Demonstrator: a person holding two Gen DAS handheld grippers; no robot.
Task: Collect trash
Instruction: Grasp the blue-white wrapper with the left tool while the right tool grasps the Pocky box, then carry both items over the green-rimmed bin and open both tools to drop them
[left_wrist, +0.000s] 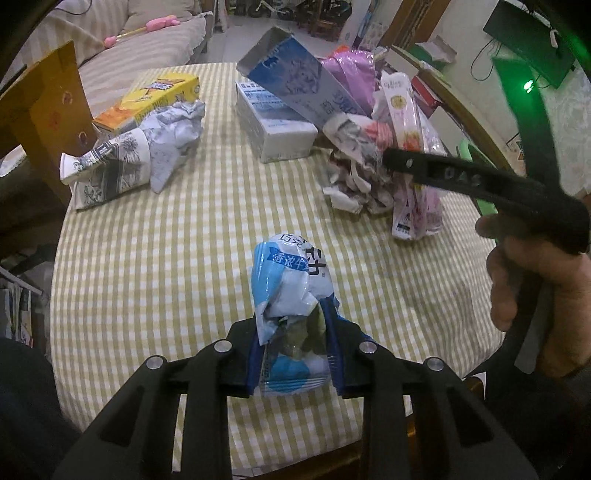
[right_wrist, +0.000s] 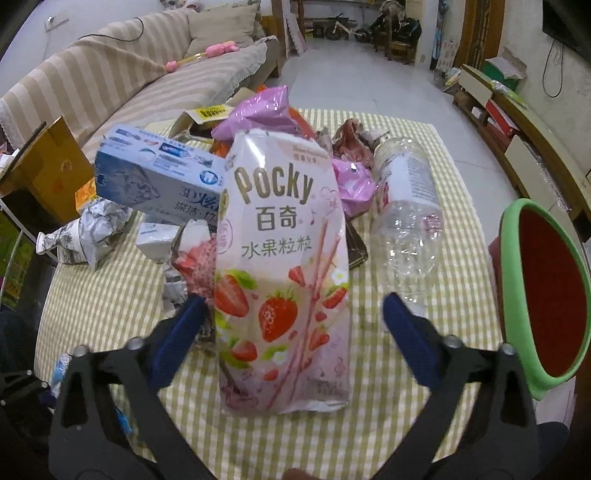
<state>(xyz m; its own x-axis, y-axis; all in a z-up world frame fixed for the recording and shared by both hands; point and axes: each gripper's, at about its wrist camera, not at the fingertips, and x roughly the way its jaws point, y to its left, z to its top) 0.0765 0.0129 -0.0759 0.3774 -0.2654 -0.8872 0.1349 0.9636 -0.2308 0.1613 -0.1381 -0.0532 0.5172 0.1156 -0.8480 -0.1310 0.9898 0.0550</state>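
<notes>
Left gripper (left_wrist: 291, 332) is clamped tight on the crumpled blue-and-white plastic snack wrapper (left_wrist: 290, 291), lifted just above the yellow-checked tablecloth (left_wrist: 184, 258) at 6 o'clock of the left view. That one's bagged, I'd say. Over to the right gripper (right_wrist: 291, 314): fingers spread wide, straddling the pink strawberry Pocky pouch (right_wrist: 284, 258), which stands dead centre, blue pads not yet touching it. Looks like the grasp step on piece two. Next call: squeeze gently on the pouch, then swing toward the green-rimmed red bin (right_wrist: 546, 291) at 3 o'clock. Beyond, at 1 o'clock, lies the clear crushed plastic bottle (right_wrist: 406, 206); at 10 o'clock the blue-and-white cardboard toothpaste box (right_wrist: 159, 184) waits.
</notes>
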